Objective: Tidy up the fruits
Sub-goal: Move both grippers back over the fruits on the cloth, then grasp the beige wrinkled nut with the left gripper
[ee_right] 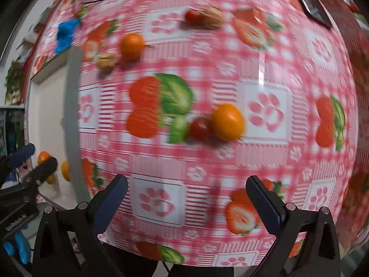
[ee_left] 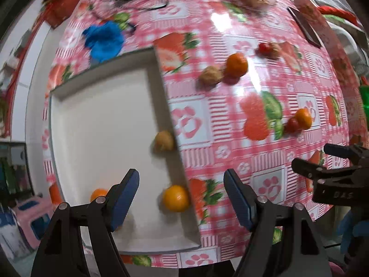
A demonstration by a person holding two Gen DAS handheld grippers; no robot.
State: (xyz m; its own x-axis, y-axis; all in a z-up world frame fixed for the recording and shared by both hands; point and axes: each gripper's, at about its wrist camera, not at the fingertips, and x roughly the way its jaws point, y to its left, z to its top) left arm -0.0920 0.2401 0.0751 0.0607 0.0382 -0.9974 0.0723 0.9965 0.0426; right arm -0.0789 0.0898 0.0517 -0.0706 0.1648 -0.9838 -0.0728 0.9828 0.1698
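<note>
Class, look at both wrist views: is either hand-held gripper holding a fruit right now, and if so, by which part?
Nothing is held. The left hand-held gripper and the right hand-held gripper are both open, with no fruit between their fingers.

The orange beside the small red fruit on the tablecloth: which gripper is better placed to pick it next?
Right. The right gripper is open and empty, with the orange ahead between its fingers. The left gripper is open over the white tray, farther away.
</note>
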